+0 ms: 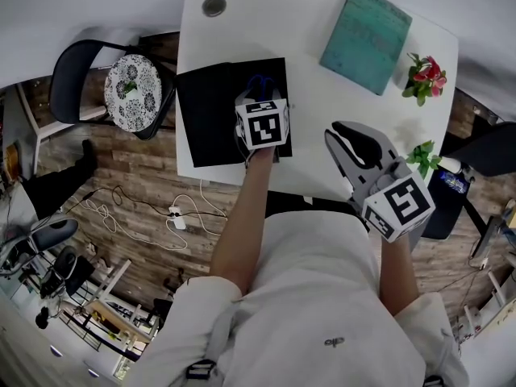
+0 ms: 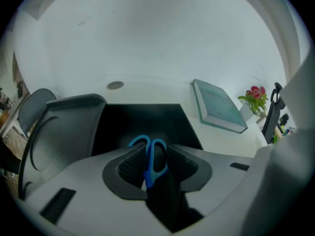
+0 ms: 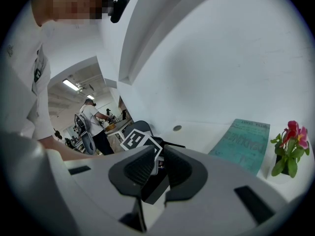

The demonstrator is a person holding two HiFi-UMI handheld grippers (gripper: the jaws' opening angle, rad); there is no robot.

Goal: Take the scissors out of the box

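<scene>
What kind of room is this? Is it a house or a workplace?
Probably a workplace, like an office or lab: a white desk with a teal book, an office chair, cables on the wooden floor, and another person working farther back.

Two grippers: a left gripper [image 2: 153, 154] and a right gripper [image 3: 158, 162]. One pair of scissors [image 2: 146, 168]. One box [image 1: 205, 111]. One book [image 1: 365, 39]. One table [image 1: 322, 95]. Two plants: a flowering plant [image 1: 423, 75] and a green plant [image 1: 421, 156]. One chair [image 1: 76, 71] beside the table, with one cushion [image 1: 133, 91]. Two people: the holder [image 1: 322, 280] and a bystander [image 3: 96, 122].
</scene>
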